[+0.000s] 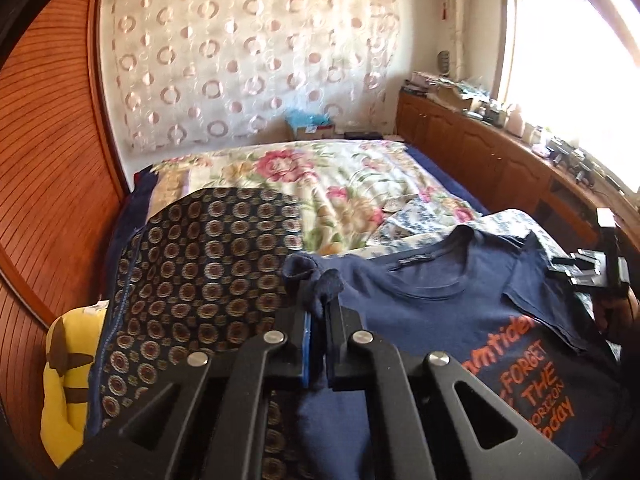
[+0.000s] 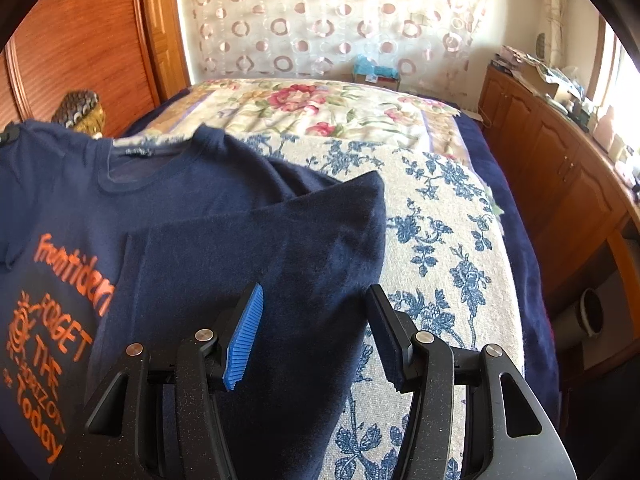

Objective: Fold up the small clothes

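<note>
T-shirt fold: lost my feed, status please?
Left hand-held gripper shut on navy T-shirt sleeve. Right hand-held gripper open over folded-in side. Nothing blocking.

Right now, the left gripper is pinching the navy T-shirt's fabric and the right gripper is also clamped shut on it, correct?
Not quite. The left gripper is pinching the navy T-shirt, but the right gripper is open, its jaws spread over the folded sleeve, as the right wrist view shows.
</note>
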